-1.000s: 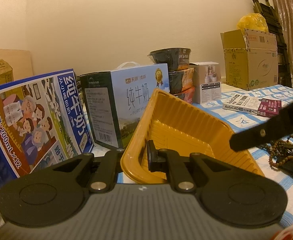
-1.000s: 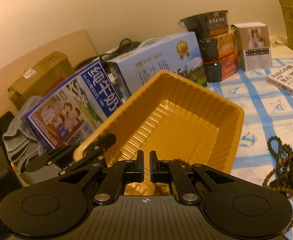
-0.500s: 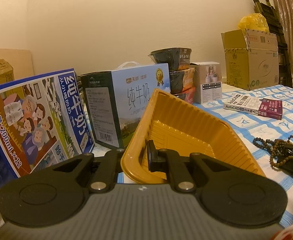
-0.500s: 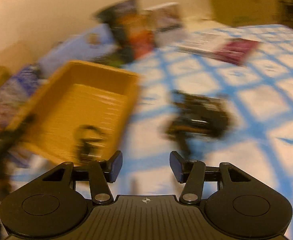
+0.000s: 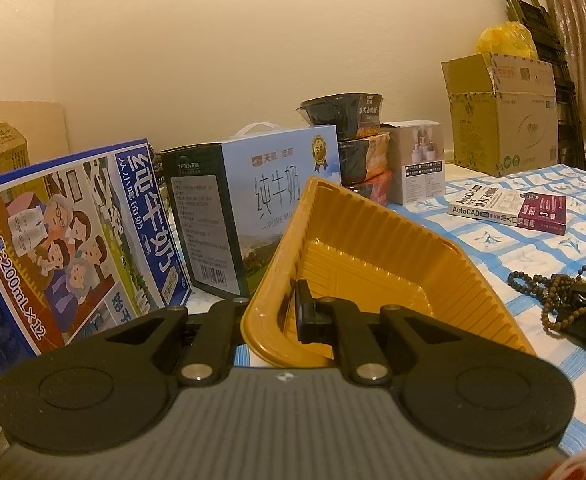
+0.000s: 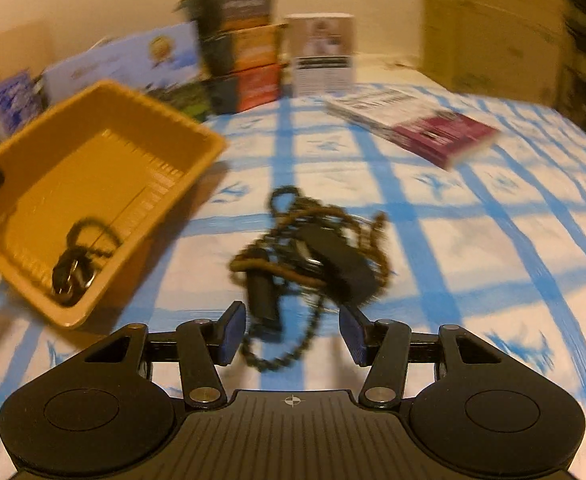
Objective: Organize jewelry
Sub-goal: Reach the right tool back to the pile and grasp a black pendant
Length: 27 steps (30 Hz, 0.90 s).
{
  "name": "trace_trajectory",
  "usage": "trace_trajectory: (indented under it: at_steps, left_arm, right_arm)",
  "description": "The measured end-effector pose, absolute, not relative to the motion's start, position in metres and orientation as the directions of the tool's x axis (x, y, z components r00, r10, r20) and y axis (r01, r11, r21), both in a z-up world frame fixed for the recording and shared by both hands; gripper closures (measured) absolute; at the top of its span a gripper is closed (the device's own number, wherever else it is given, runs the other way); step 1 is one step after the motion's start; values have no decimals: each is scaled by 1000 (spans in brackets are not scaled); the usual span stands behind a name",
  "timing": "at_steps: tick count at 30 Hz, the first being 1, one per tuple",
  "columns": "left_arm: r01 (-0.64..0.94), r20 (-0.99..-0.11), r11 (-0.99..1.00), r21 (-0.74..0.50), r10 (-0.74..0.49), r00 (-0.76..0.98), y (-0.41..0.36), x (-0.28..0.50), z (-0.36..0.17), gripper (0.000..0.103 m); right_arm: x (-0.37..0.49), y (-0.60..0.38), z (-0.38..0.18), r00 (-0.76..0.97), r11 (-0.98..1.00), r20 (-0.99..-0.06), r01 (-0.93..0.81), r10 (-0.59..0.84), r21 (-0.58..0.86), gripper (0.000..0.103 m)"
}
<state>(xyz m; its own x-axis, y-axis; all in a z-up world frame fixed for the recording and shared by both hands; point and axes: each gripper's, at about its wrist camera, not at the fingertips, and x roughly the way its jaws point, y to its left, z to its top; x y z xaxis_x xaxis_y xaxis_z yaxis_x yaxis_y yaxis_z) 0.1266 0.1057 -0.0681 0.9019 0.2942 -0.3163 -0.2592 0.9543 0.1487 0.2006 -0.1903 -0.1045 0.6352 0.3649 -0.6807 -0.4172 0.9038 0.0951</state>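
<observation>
Book (image 5: 507, 208) reads "AutoCAD"; milk carton (image 5: 53, 240) "200mL×12".

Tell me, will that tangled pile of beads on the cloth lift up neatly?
Probably not. The bead strands look limp and looped, so they would likely droop and trail. Tangled with a dark clip-like piece, they may rise as one clump between the open right gripper.

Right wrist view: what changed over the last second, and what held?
The right hand-held gripper left the yellow tray, opened, and swung right over the bead pile. One dark piece now lies in the tray. The left hand-held gripper stays clamped on the tray rim.
</observation>
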Motion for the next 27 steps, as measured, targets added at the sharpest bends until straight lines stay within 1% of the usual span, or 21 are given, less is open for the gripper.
trace_trajectory:
  at_steps: [4,9,10,12,14,15,17,19,20,23,27]
  left_arm:
    - [-255,-318,955,152,291,902,106,127,-68,93]
    - [-255,-317,955,151,291,903,105,127,-68,93]
    - [-254,-317,955,151,290,903,105,127,-68,93]
    - [-255,-317,955,151,291,903,105,127,-68,93]
    - [-254,-316,955,152,291,903,105,127,-68,93]
    - [-254,-316,955,151,290,903,105,127,-68,93]
    - [-254,-317,955,152,291,903,105,127,-68,93]
    - [-253,-317,955,152,290,903,106,128,-68,93]
    - [-254,-317,955,152,290,903,106,128,-68,93]
    - [-254,-317,955,151,290,903,105,128,-67,93]
    - [-254,-317,956,149,290,903,105,128,-67,93]
  right_arm:
    - [210,-162,-112,628,876,-697,-482,347,3,51]
    - [220,-144,-124,629,849,-716,-519,303,-96,52]
    - [222,-142,-126,629,845,-720,-523,295,-110,54]
    - [225,-139,-130,624,837,-727,-533,286,-128,62]
    - [227,-138,-133,629,833,-728,-533,272,-150,77]
    - [228,-137,-134,625,831,-733,-535,268,-153,80]
    - [227,-141,-133,626,841,-731,-524,273,-135,81]
    - [226,-146,-128,613,861,-732,-503,297,-72,82]
    - [226,-151,-124,603,878,-731,-478,320,-11,82]
    - [230,-179,-115,557,902,-717,-341,420,265,82]
    - [232,-212,-110,520,821,-664,-146,538,551,82]
